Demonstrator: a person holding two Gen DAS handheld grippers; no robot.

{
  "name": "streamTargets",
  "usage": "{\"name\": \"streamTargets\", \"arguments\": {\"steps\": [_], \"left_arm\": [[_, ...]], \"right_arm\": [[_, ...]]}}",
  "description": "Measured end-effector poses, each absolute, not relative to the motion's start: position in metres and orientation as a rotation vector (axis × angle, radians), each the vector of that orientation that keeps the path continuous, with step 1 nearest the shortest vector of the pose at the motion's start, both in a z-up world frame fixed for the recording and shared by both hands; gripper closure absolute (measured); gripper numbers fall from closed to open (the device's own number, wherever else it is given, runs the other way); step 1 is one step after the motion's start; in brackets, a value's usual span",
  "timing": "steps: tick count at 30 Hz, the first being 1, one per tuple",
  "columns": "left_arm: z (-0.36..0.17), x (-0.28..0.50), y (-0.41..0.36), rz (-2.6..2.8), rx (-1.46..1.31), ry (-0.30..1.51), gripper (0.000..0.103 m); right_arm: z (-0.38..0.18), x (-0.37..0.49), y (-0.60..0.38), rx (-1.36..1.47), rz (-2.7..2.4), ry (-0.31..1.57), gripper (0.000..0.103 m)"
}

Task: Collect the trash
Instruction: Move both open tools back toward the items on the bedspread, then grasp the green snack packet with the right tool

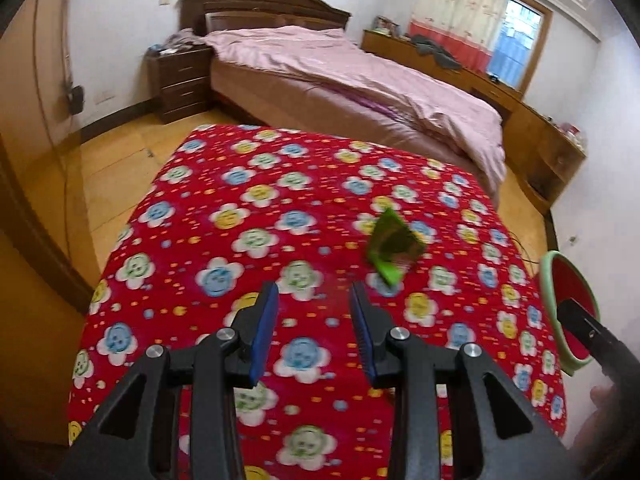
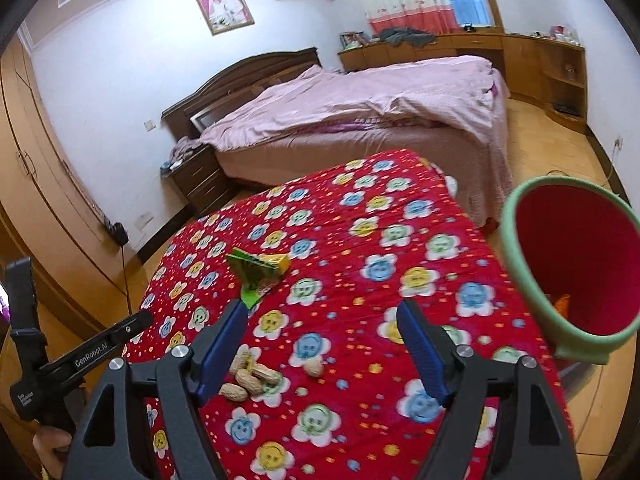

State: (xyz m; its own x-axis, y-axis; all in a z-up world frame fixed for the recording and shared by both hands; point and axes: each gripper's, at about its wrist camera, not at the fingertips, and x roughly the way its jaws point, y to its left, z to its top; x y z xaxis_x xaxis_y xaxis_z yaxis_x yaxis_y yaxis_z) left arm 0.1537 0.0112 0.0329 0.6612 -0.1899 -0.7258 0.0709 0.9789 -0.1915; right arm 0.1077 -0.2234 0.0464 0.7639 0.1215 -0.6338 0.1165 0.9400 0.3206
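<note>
Red flowered tablecloth (image 2: 360, 240) carries a green wrapper (image 1: 390, 246), peanuts (image 2: 252, 378); red bin (image 2: 576, 272) beside; left gripper (image 1: 314, 296) and right gripper (image 2: 322, 316) both spread, empty

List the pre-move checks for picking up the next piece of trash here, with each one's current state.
1. Left gripper open and empty: ok.
2. Right gripper open and empty: ok.
3. Green wrapper unobstructed on the tablecloth: ok.
4. Peanut shells lying by the right gripper's left finger: ok.
5. Red bin mouth open, facing the right gripper: ok.
6. Room left in the bin: cannot tell.
</note>
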Motion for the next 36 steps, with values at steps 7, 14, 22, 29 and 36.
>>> {"name": "streamTargets", "arguments": {"steps": [7, 14, 22, 29, 36], "left_arm": [[0.013, 0.168, 0.038, -0.093, -0.194, 0.859, 0.066], [-0.01, 0.182, 0.056, -0.07, -0.244, 0.894, 0.059], [-0.023, 0.193, 0.076, -0.047, -0.293, 0.886, 0.054], [-0.031, 0.199, 0.09, -0.049, -0.349, 0.892, 0.054], [-0.033, 0.198, 0.091, -0.078, -0.365, 0.879, 0.054]], "right_arm": [[0.031, 0.142, -0.201, 0.357, 0.031, 0.76, 0.015], [0.001, 0.185, -0.171, 0.346, 0.084, 0.876, 0.013], [-0.024, 0.228, -0.138, 0.273, 0.06, 0.941, 0.013], [-0.038, 0.258, -0.128, 0.24, -0.02, 0.971, 0.013], [-0.04, 0.277, -0.118, 0.227, -0.089, 0.957, 0.008]]}}
